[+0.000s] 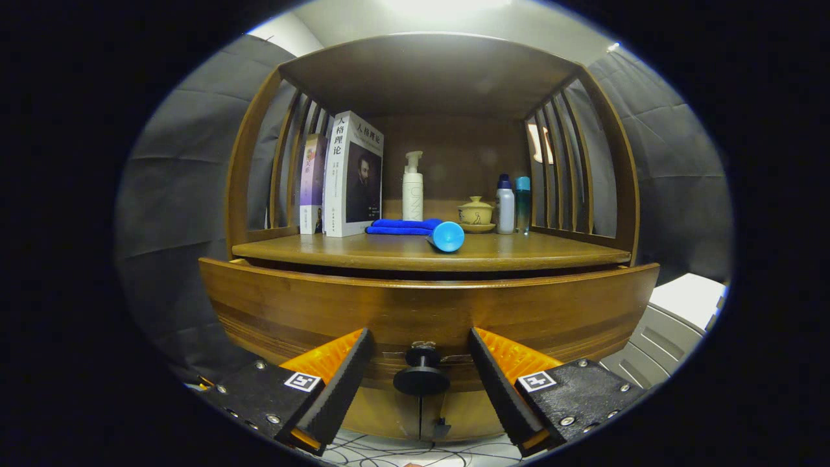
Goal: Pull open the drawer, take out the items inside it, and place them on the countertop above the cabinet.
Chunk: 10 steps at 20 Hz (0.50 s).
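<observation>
Wood, dark-stained: drawer front (428, 311), broad and bowed, directly ahead of the fingers and filling the span beyond them; it looks shut or nearly so.
Knob: round dark drawer knob (421, 379) on a short stem, low on the front, sitting between the two fingers with a gap on either side.
Gripper: gripper (421, 363) spread wide, fingers flanking the knob and pressing on nothing.
Handling, judged: drawer likely stiff and fairly heavy, sliding straight back toward the gripper; knob small, hard and probably smooth, so the fingers should close squarely on its stem behind the disc to avoid slipping off.
Countertop: wooden countertop (363, 250) above the drawer, beyond and higher than the fingers, the intended resting place.
Already on it: two upright books (350, 175), folded blue cloth (399, 226), blue cylinder lying on its side (447, 236), white pump bottle (412, 188), lidded ceramic cup (475, 213), two slim bottles (512, 204).
Hidden: drawer interior and its contents entirely out of sight behind the front.
Unclear: whether the fingers reach as far as the knob's stem.
</observation>
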{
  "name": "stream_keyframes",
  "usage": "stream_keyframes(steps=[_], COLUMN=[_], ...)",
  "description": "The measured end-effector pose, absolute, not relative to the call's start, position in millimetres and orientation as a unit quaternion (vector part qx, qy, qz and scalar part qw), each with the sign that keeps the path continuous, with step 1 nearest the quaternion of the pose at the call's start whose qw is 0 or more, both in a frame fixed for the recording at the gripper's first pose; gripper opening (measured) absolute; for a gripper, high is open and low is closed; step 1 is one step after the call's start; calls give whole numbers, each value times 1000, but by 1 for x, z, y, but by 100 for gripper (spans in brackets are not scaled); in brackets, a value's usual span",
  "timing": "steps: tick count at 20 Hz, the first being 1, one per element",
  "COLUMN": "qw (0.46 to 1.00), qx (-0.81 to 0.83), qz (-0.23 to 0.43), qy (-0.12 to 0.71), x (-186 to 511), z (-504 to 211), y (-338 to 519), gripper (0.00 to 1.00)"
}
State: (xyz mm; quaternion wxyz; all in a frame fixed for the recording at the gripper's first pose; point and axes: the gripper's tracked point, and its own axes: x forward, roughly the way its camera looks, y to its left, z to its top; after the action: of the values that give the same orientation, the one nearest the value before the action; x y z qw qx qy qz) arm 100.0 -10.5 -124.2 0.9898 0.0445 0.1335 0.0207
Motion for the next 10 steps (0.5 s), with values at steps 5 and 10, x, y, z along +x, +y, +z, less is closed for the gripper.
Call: stream_keyframes(steps=[5,10], qw=[989,990], qx=[55,58], qz=[21,13], qy=[137,128], x=[125,140], z=[-130,-134], y=[-11,-12], gripper=[95,94])
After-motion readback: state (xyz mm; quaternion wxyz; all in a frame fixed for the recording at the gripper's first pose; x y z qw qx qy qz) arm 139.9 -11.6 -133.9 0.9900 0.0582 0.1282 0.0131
